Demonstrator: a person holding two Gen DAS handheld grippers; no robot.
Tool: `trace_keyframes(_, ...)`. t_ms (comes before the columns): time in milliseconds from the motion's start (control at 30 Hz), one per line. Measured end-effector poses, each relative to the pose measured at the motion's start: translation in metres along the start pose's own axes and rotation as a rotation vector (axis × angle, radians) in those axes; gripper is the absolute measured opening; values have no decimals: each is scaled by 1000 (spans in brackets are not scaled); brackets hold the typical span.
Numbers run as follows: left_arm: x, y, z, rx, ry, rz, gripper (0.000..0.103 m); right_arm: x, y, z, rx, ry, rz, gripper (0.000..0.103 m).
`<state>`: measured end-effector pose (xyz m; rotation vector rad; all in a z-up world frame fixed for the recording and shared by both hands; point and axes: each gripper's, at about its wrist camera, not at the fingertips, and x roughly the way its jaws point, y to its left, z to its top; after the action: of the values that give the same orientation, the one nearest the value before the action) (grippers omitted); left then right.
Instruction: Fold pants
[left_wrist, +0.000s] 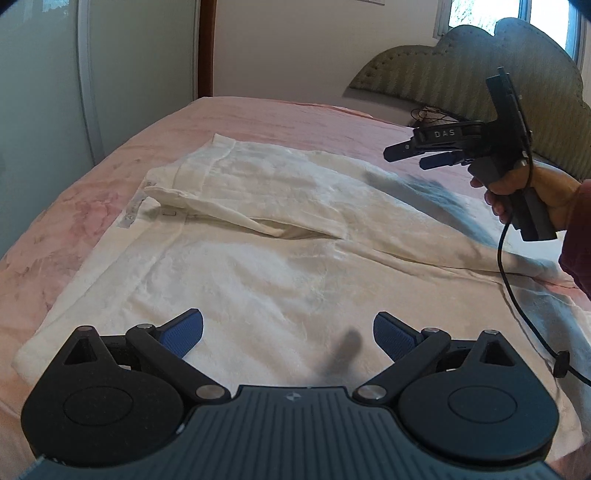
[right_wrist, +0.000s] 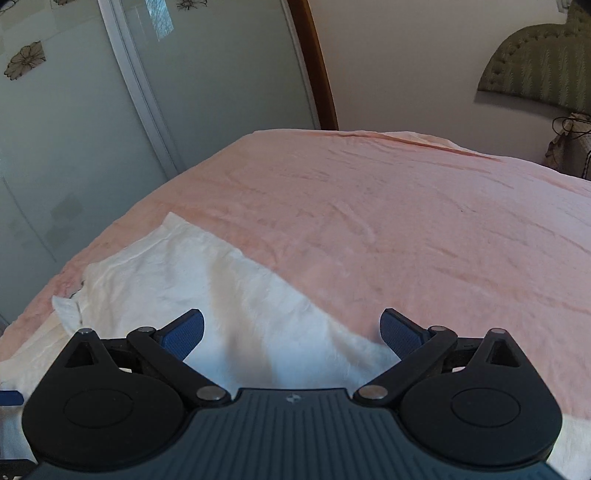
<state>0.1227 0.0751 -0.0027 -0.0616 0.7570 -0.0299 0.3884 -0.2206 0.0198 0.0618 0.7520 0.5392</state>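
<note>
On bed (left_wrist: 258, 110), white pants (left_wrist: 258, 266) spread flat, unfolded; left gripper (left_wrist: 288, 332) at 6, right gripper (right_wrist: 291, 332) at 3, both wide open, empty; all folds remain

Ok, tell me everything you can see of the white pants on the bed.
The pants are white, in a thin, slightly crumpled fabric that looks like linen or cotton. They lie spread flat on the pink bedspread, waistband toward the far left, legs running off to the right. A front flap near the waist is turned over, showing a label and an open slit. Neither the left gripper nor the right gripper touches them; both hover open above. The right wrist view shows one edge lying on the spread.
</note>
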Motion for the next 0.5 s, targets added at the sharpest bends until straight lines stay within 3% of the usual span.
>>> trace_keyframes(133, 12, -1, 2, 33, 39, -51, 98, 43, -2, 15, -77, 80, 15, 86)
trace_keyframes(200, 15, -4, 2, 51, 42, -40, 100, 58, 1, 16, -120, 119, 50, 79)
trace_keyframes(267, 19, -5, 2, 71, 48, -9, 100, 59, 10, 16, -196, 122, 91, 64)
trace_keyframes(300, 21, -5, 4, 73, 49, 1, 100, 58, 12, 16, -201, 126, 108, 42)
trace_keyframes(333, 22, -3, 6, 67, 49, 5, 100, 55, 14, 16, -198, 122, 119, 31)
trace_keyframes(400, 25, 3, 13, 38, 59, 0, 100, 48, 25, 12, -265, 98, 110, 20)
trace_keyframes(500, 28, 19, 27, -56, 75, -38, 100, 31, 53, 0, -390, 16, 21, 14)
